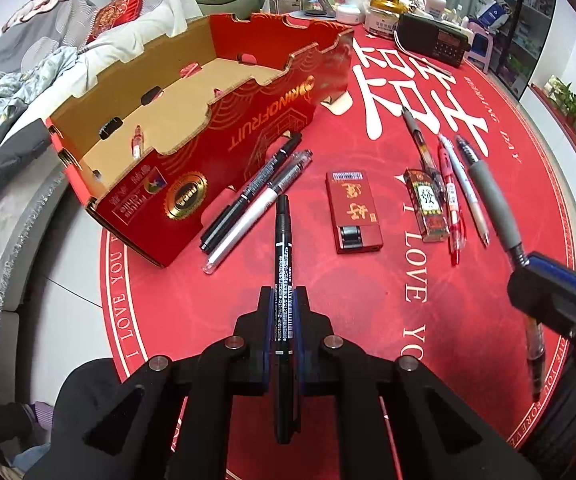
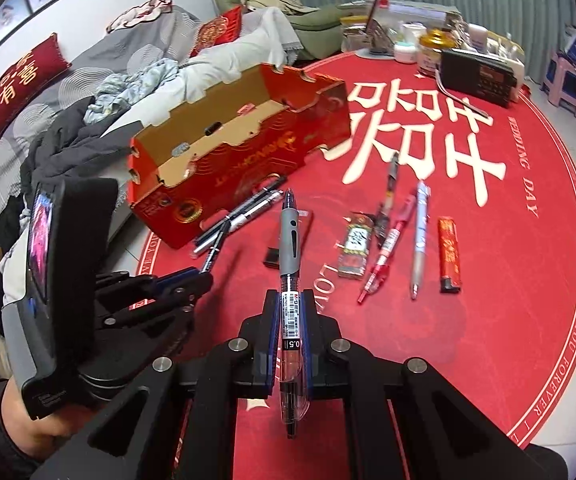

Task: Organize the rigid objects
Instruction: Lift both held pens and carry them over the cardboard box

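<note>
My left gripper (image 1: 284,294) is shut on a black marker (image 1: 282,240) that points forward above the red mat (image 1: 367,300). It also shows in the right wrist view as the left gripper (image 2: 204,279). My right gripper (image 2: 291,296) is shut on a grey-grip gel pen (image 2: 291,240), and it appears at the right edge of the left wrist view as the right gripper (image 1: 525,264). An open red cardboard box (image 1: 248,148) (image 2: 240,168) stands at the mat's left. Two pens (image 1: 256,196) lie against its front wall.
On the mat lie a red case (image 1: 353,208), a patterned lighter (image 1: 427,208), a red pen (image 1: 449,196), a white pen (image 1: 467,192) and an orange lighter (image 2: 449,256). A black radio (image 1: 431,36) and jars stand at the back. A sofa with clothes is at the left.
</note>
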Available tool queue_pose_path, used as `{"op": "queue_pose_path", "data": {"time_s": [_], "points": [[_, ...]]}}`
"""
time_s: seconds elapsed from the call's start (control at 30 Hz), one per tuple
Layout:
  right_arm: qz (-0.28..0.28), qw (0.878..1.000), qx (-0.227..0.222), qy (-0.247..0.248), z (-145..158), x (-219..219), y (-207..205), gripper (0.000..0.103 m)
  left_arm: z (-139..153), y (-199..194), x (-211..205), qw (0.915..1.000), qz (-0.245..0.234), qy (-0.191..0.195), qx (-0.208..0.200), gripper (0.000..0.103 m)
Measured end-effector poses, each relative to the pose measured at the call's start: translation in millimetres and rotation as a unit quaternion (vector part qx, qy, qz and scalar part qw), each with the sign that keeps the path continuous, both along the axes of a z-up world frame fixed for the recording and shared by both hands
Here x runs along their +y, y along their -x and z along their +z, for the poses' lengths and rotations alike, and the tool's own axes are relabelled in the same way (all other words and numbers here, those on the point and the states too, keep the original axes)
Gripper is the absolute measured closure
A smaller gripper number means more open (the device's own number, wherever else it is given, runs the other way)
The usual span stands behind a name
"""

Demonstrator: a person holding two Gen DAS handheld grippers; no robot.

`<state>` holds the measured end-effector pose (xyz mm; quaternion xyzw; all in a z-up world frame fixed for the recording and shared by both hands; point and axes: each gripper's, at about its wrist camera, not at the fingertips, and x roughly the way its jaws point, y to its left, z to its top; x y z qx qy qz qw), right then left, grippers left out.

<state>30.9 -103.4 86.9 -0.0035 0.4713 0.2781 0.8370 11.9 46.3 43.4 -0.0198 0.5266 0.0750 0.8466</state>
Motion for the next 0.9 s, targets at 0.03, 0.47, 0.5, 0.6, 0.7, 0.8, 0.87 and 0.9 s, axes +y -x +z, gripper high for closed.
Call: {"op": "queue_pose_path", "data": {"time_s": [0.03,0.47,0.5,0.6,0.7,0.8,0.87,0.9], "points": [[0.002,1.000,-0.003,0.001,1.0,2.1,0.2,0.092,1.7,-0.2,0.9,1.0000,0.001,-0.001,-0.002,0.094],[0.029,0.999,-0.034,0.005,19.4,30.1,-1.1,0.092,27.0,-6.2,20.9,0.9992,0.027,-0.002,-0.029,0.094],[0.031,0.999,-0.037,0.005,21.3,32.3,-2.2,0.092,28.6,-6.8,22.2,0.9991,0.029,-0.002,-0.031,0.094],[0.036,0.998,-0.043,0.005,26.7,39.7,-5.3,0.092,33.7,-10.0,28.0,0.9988,0.035,-0.002,-0.035,0.094],[0.040,0.998,-0.052,0.003,32.6,47.3,-9.3,0.092,38.9,-12.7,34.3,0.9982,0.045,0.000,-0.040,0.094],[0.045,0.997,-0.058,0.003,37.3,54.4,-12.6,0.092,43.8,-15.4,40.6,0.9977,0.051,0.000,-0.044,0.094],[0.046,0.997,-0.062,0.003,39.7,58.8,-14.8,0.092,46.8,-17.1,44.0,0.9974,0.054,-0.002,-0.047,0.094],[0.047,0.997,-0.063,0.002,40.9,60.6,-16.2,0.092,47.9,-17.7,45.6,0.9973,0.056,-0.003,-0.048,0.094]]}}
